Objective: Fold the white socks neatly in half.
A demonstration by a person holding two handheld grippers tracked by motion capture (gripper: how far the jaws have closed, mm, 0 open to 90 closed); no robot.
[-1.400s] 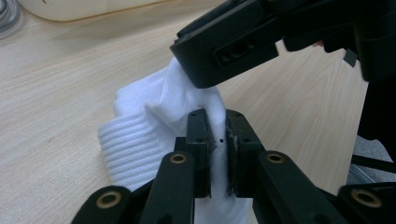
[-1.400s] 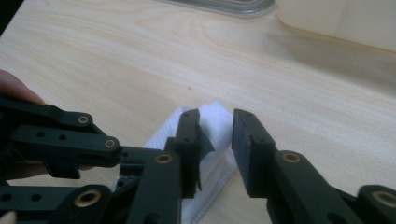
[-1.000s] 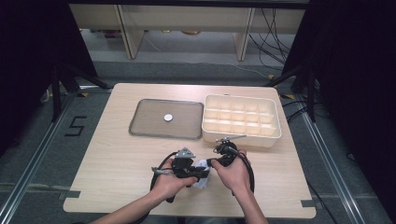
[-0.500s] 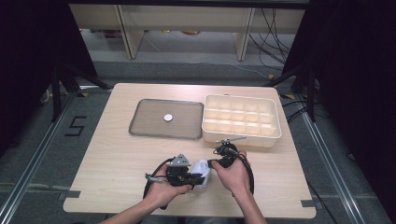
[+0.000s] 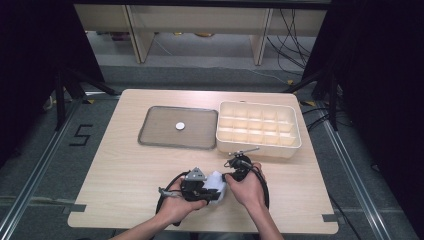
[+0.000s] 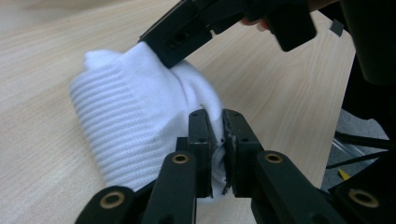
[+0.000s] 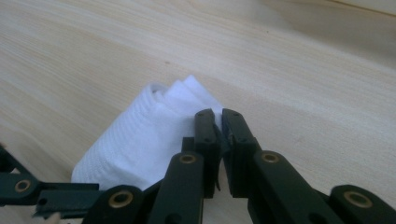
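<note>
A white ribbed cloth (image 5: 216,182), folded into a thick bundle, lies near the front edge of the wooden table (image 5: 125,165) between both hands. My left gripper (image 5: 212,189) reaches it from the left. In the left gripper view its jaws have just been closing, and the gripper (image 6: 221,122) now pinches a fold of the cloth (image 6: 126,116). My right gripper (image 5: 227,176) comes in from the right, shut on a thin edge (image 7: 220,122) of the cloth (image 7: 149,135). The right gripper's jaw (image 6: 187,32) also presses the bundle's top in the left gripper view.
A grey flat tray (image 5: 150,135) with a small white disc (image 5: 180,126) sits at the middle back. To its right stands a cream box (image 5: 295,145) divided into several compartments. Black cables loop from both grippers by the front edge.
The left gripper's jaws have closed onto the cloth. The cloth and left hand have shifted slightly toward the front edge. The right hand has stayed put.
</note>
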